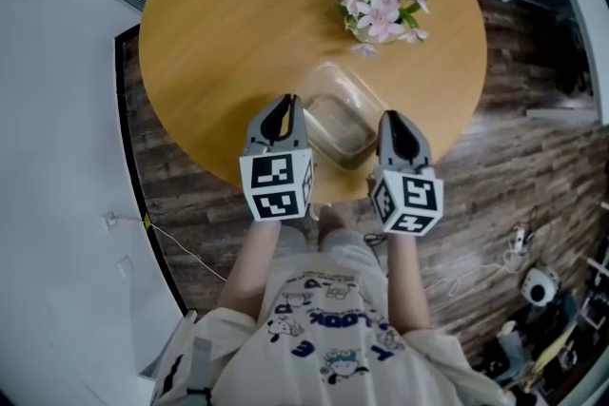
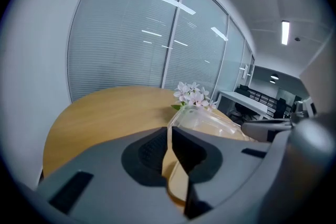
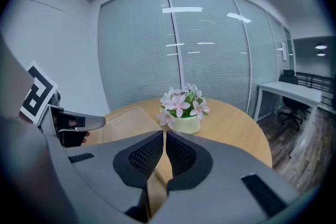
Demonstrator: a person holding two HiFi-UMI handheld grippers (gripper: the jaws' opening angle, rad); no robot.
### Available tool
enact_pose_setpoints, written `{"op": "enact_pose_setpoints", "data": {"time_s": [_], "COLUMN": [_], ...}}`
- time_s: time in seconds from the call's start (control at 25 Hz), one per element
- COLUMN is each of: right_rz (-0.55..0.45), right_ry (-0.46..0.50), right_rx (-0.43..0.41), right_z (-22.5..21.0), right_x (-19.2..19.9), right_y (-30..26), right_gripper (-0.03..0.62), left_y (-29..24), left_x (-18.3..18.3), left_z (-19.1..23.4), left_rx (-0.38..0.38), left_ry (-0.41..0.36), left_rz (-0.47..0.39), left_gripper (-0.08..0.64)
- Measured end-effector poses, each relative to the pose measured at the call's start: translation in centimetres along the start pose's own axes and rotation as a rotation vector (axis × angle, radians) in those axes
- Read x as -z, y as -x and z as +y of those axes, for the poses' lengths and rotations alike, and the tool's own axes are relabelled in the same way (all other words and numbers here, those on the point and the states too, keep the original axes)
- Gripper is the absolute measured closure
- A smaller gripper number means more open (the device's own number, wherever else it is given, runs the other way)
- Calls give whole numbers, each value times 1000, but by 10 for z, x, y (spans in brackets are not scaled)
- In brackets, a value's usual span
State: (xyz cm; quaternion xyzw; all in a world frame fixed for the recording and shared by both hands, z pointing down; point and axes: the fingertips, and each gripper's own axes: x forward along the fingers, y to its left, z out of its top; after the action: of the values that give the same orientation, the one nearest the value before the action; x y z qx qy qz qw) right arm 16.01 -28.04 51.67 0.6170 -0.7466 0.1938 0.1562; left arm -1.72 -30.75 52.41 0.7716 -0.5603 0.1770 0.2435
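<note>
A clear plastic container [image 1: 341,117] lies near the front edge of a round wooden table [image 1: 228,24], between my two grippers. My left gripper [image 1: 283,112] is at its left side; in the left gripper view the jaws [image 2: 170,131] are shut on the thin clear rim of the container [image 2: 210,120]. My right gripper [image 1: 397,130] sits just off the container's right side. Its jaws [image 3: 164,135] are shut with nothing visible between them, and the container [image 3: 128,120] shows to their left. A pot of pink flowers [image 1: 383,0] stands beyond the container.
The table's edge is just below the grippers, over a dark plank floor [image 1: 504,166]. Cables and small devices [image 1: 533,280] lie on the floor at the right. A glass wall with blinds [image 3: 173,44] stands behind the table. A white desk [image 3: 294,93] stands to the right.
</note>
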Motion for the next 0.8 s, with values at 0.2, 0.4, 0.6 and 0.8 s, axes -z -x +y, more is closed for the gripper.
{"op": "enact_pose_setpoints", "data": {"time_s": [0.2, 0.4, 0.6, 0.8], "right_rz": [-67, -135, -198, -257], "right_ry": [-2, 13, 27, 40], "right_rx": [7, 14, 17, 2], "right_z": [4, 5, 11, 17], "right_x": [-34, -68, -96, -122], "right_y": [8, 15, 24, 32], "right_gripper": [571, 572, 572, 572], "left_y": [10, 21, 35, 50], "left_x": [-33, -65, -95, -121], "left_z": [-2, -5, -6, -5], "left_rx": [4, 10, 7, 8], "left_ry": [-3, -10, -18, -23], "left_rz": [-62, -129, -200, -264], "left_gripper": [532, 532, 534, 534]}}
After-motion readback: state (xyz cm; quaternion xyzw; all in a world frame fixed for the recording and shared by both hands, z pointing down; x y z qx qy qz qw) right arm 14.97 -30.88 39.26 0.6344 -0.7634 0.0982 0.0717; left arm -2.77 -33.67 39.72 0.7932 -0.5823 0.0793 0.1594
